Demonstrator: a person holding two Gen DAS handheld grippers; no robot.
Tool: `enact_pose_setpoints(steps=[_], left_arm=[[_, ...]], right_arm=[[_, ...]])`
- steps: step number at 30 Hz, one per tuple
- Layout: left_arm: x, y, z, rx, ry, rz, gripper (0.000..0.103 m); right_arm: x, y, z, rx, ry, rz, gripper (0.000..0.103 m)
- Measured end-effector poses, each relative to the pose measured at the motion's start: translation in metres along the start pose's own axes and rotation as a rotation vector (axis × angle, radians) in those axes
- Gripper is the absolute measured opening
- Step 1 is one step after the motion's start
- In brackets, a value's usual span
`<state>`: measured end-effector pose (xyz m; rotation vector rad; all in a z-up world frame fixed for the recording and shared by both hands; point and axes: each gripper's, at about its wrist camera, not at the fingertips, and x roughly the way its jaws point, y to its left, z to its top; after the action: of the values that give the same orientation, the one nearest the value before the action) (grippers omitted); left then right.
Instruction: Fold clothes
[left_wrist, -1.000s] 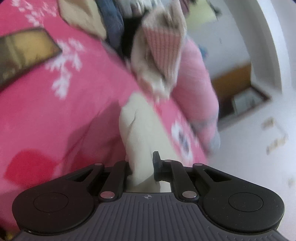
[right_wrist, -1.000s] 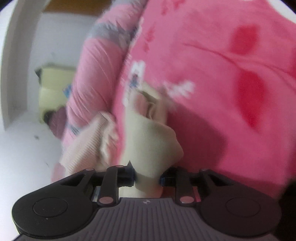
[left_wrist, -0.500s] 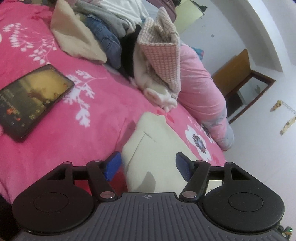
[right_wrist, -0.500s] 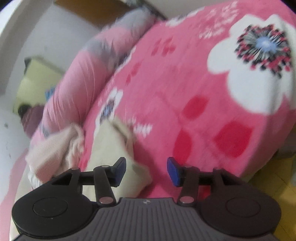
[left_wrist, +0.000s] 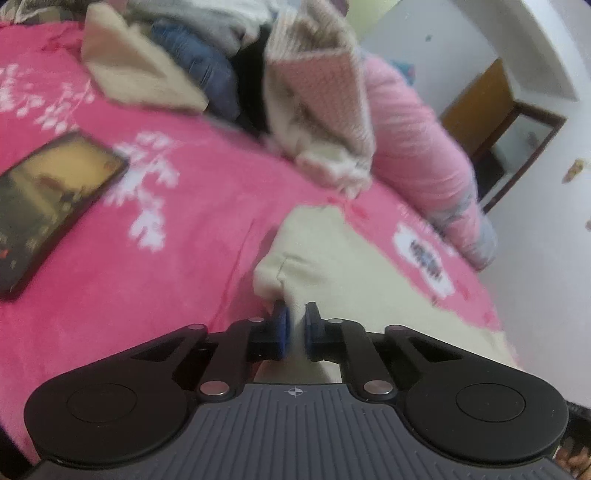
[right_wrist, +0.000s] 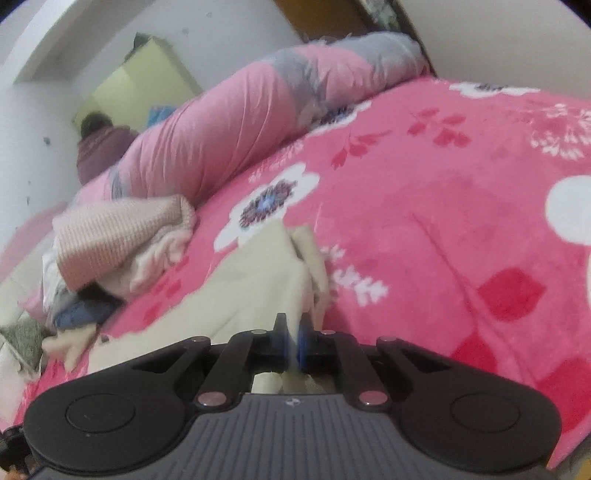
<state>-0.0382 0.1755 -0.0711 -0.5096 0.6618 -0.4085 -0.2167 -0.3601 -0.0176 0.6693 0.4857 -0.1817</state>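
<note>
A cream garment (left_wrist: 354, 266) lies on the pink flowered bed cover (left_wrist: 177, 236). In the left wrist view my left gripper (left_wrist: 295, 325) is shut on the garment's near left edge, and a pinch of cream cloth stands between its blue pads. In the right wrist view the same cream garment (right_wrist: 255, 291) stretches away to the left. My right gripper (right_wrist: 291, 339) is shut on its near edge, with a thin fold of cloth caught between the pads.
A pile of clothes (left_wrist: 236, 66) sits at the far side of the bed, with a pink checked piece (left_wrist: 325, 99) on top. A dark tablet (left_wrist: 48, 199) lies on the cover at the left. A rolled pink quilt (right_wrist: 229, 133) runs along the wall.
Both grippers let go of the cream garment, opened, and have now shut again on its near edge. Both views have rolled, and the right one has risen.
</note>
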Motion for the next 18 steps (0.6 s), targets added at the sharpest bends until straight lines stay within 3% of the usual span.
enact_pose_setpoints(steps=[3,7,10,12,14,15,18], left_arm=[[0.003,-0.001,0.002,0.025,-0.019,-0.005,0.007],[0.026,0.018,-0.005,-0.018,0.051,0.001,0.008],[0.023,0.027,-0.003,-0.055,0.064,-0.022,0.018],[0.015,0.026,0.007,-0.046,0.027,-0.016,0.045],[0.009,0.024,0.020,-0.042,-0.016,-0.011,0.059],[0.011,0.022,0.027,-0.029,-0.019,-0.018,0.060],[0.031,0.007,0.046,0.043,0.021,-0.025,0.062]], right_arm=[[-0.013,-0.017,-0.009,0.093,-0.061,0.022,0.005],[0.006,-0.049,-0.031,0.211,-0.011,-0.004,0.005],[0.005,-0.049,-0.029,0.217,-0.015,0.007,0.008],[-0.001,-0.042,-0.017,0.178,-0.022,0.014,0.012],[-0.007,-0.035,-0.003,0.128,-0.035,0.021,0.027],[-0.008,-0.030,0.006,0.097,-0.044,0.024,0.040],[0.007,-0.013,0.027,0.014,-0.035,0.024,0.043]])
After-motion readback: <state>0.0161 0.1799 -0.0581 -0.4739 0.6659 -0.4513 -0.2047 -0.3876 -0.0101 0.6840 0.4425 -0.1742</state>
